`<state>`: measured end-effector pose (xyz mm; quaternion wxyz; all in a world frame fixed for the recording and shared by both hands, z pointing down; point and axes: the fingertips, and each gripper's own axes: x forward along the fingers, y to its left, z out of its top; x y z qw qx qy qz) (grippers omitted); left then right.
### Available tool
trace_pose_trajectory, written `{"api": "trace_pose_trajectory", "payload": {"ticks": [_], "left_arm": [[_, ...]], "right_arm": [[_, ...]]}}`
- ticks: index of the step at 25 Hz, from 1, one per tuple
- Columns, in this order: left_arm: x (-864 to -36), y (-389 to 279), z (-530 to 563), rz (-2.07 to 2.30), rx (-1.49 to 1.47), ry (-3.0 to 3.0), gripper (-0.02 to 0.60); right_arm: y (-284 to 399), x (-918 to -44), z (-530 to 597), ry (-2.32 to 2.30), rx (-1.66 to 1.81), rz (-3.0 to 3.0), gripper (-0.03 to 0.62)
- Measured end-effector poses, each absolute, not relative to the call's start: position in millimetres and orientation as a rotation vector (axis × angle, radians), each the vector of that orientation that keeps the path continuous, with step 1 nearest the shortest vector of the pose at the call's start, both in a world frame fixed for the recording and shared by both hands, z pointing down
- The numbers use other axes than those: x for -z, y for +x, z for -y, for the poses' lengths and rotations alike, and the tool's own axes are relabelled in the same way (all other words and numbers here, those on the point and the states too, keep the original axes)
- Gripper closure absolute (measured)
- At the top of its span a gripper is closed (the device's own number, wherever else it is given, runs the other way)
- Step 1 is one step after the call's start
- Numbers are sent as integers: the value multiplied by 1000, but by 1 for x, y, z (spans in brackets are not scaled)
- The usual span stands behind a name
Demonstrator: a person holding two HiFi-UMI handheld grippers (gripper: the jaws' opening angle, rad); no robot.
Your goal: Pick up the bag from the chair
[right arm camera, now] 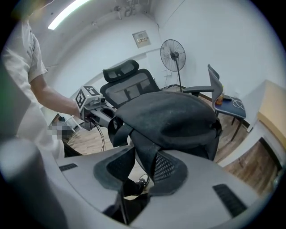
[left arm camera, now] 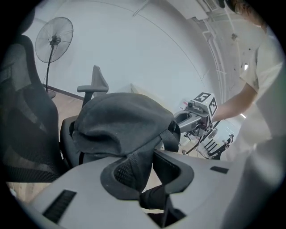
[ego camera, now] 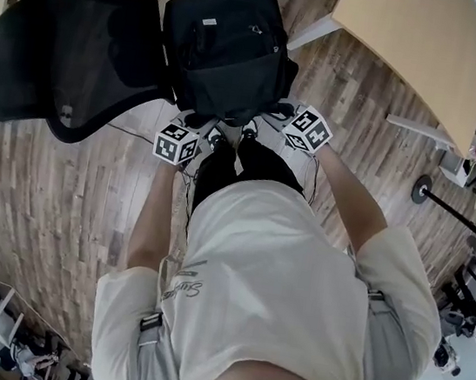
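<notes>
Bag, black and soft-sided, sits over the seat of a black mesh office chair, just beside its backrest. It cannot be told whether its underside touches the seat. A person in a pale shirt stands over it on a wood plank floor, arms reaching down with a tool in each hand. The left hand-held gripper is closed on a padded black strap that runs taut from the bag down between its two jaws. The right hand-held gripper clamps a second strap the same way, the webbing pressed between its mesh-faced pads. Both tools meet the bag at its near edge, close to the person's legs. A pale wooden tabletop stands off to the right, and a pedestal fan stands by the white wall behind the chair.
</notes>
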<state>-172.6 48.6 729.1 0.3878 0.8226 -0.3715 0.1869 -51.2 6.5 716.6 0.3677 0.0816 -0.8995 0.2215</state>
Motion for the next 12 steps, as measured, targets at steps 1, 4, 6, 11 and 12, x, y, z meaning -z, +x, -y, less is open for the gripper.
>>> {"api": "trace_pose_trajectory", "payload": {"ticks": [1,4,6,11,12], "left_arm": [[-726,-173,-46,948,-472,2097,482],[-719,-178,-35,937,-470,2118,485],[-712,-181,-28,917,-478,2138,489],[-696,-180,-11,887,-516,2171,492],[-693,-179,-8,890,-522,2171,494]], "right_arm": [[-51,-715,-3,226,-562,2302,500],[-55,-710,9,259,-518,2288,499],[-58,-706,16,282,-510,2299,497],[-58,-694,31,326,-543,2351,497],[-57,-693,34,321,-552,2364,500]]}}
